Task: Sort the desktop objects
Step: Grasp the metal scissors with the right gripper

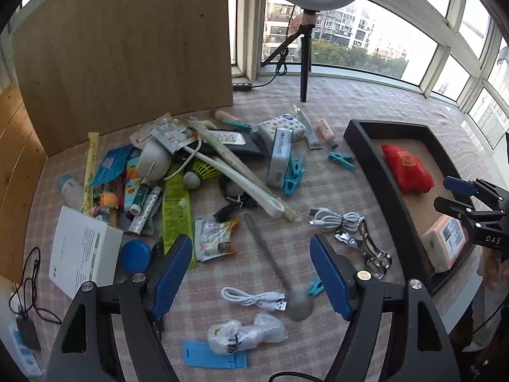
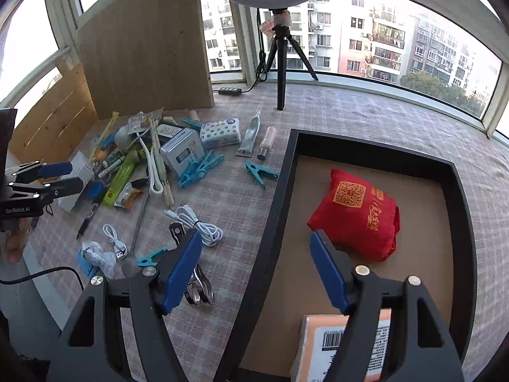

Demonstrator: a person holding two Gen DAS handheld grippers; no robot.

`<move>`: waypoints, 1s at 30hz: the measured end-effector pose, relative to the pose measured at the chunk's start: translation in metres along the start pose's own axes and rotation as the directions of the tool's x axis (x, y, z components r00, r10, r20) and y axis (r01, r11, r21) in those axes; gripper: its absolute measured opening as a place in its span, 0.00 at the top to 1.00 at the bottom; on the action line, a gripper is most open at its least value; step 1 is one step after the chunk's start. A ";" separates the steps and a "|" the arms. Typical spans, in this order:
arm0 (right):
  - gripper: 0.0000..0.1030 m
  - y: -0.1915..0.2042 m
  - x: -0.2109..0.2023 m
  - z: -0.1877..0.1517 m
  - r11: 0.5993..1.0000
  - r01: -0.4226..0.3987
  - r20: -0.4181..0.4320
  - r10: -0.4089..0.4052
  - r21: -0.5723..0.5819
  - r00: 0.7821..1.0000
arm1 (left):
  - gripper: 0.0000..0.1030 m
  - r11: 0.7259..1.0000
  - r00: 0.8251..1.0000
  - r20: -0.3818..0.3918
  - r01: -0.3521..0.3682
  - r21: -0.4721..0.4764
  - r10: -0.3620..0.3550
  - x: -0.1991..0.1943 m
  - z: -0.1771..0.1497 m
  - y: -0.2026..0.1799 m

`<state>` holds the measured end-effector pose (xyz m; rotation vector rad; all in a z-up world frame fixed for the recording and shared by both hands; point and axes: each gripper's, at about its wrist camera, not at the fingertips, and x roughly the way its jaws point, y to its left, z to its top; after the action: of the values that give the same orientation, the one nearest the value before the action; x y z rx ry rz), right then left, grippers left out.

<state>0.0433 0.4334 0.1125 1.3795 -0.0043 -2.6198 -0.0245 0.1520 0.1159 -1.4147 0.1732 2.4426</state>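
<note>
- My right gripper (image 2: 256,267) hangs with its jaws wide apart and nothing between them, straddling the near-left wall of the tray (image 2: 280,184).
- My left gripper (image 1: 251,273) is spread just as wide and empty, held over the near part of the clutter.
- The tray already holds a red pouch (image 2: 356,216) and an orange box (image 2: 318,347); everything else is out on the cloth (image 1: 350,102).
- Nearest my left fingers are a white cable (image 1: 254,299), a grey spoon (image 1: 273,261) lying across it, and a crumpled bag (image 1: 245,334).
- Near the tray lie a second cable (image 1: 337,219) and steel clips (image 1: 369,248).
- I'd take the white cable with the left: come straight down, pinch across the coil rather than its plug, and keep clear of the spoon's bowl so it doesn't drag.
- I'd pull the right gripper back from the wall first, so the carry into the tray is unobstructed.
</note>
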 end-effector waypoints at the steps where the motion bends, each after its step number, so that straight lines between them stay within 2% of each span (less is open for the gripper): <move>1: 0.33 0.007 0.006 -0.002 1.000 -0.008 -0.010 0.008 -0.015 1.000 | 0.28 1.000 1.000 -0.015 -0.004 -0.031 0.004 0.002 -0.008 0.009; 4: 0.33 0.021 0.023 -0.008 0.999 -0.044 -0.052 0.043 -0.029 0.998 | 0.30 0.993 0.997 -0.071 -0.002 -0.114 -0.006 0.014 -0.034 0.030; 6: 0.33 0.029 0.036 -0.012 0.998 -0.058 -0.086 0.055 -0.031 0.995 | 0.38 0.989 0.994 -0.113 -0.021 -0.149 0.004 0.025 -0.046 0.036; 7: 0.33 0.033 0.042 -0.013 0.997 -0.067 -0.106 0.064 -0.028 0.992 | 0.47 0.986 0.991 -0.134 -0.029 -0.166 0.006 0.032 -0.050 0.038; 8: 0.33 0.036 0.048 -0.014 0.996 -0.081 -0.123 0.078 -0.023 0.989 | 0.52 0.982 0.987 -0.158 -0.035 -0.184 0.006 0.039 -0.054 0.039; 10: 0.33 0.044 0.054 -0.017 0.994 -0.102 -0.138 0.096 -0.034 0.986 | 0.52 0.977 0.981 -0.192 -0.035 -0.211 -0.006 0.052 -0.058 0.038; 14: 0.35 0.058 0.062 -0.018 0.993 -0.031 -0.133 0.016 -0.111 0.991 | 0.52 0.972 0.972 -0.230 -0.014 -0.235 -0.041 0.072 -0.063 0.030; 16: 0.40 0.059 0.066 -0.018 0.994 -0.022 -0.147 0.006 -0.111 0.989 | 0.52 0.968 0.968 -0.247 -0.021 -0.252 -0.043 0.079 -0.066 0.029; 17: 0.42 0.059 0.069 -0.018 0.994 -0.021 -0.152 0.004 -0.109 0.988 | 0.52 0.963 0.965 -0.255 -0.012 -0.269 -0.059 0.082 -0.068 0.029; 19: 0.50 0.060 0.075 -0.019 0.995 -0.014 -0.167 -0.003 -0.104 0.986 | 0.52 0.956 0.957 -0.272 0.013 -0.294 -0.096 0.090 -0.070 0.028; 21: 0.51 0.060 0.084 -0.020 0.996 0.000 -0.186 -0.017 -0.094 0.982 | 0.50 0.962 0.963 -0.260 0.002 -0.273 -0.076 0.090 -0.068 0.024; 27: 0.61 0.063 0.098 -0.024 0.997 0.000 -0.203 -0.016 -0.079 0.979 | 0.58 0.965 0.967 -0.240 0.016 -0.261 -0.081 0.093 -0.055 0.017; 30: 0.72 0.064 0.105 -0.027 0.998 -0.014 -0.224 0.000 -0.063 0.975 | 0.60 0.965 0.970 -0.231 0.009 -0.261 -0.071 0.096 -0.050 0.015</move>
<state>0.0178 0.3562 0.0169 1.6393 0.1038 -2.4212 -0.0323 0.1451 0.0068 -1.8046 -0.1258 2.3207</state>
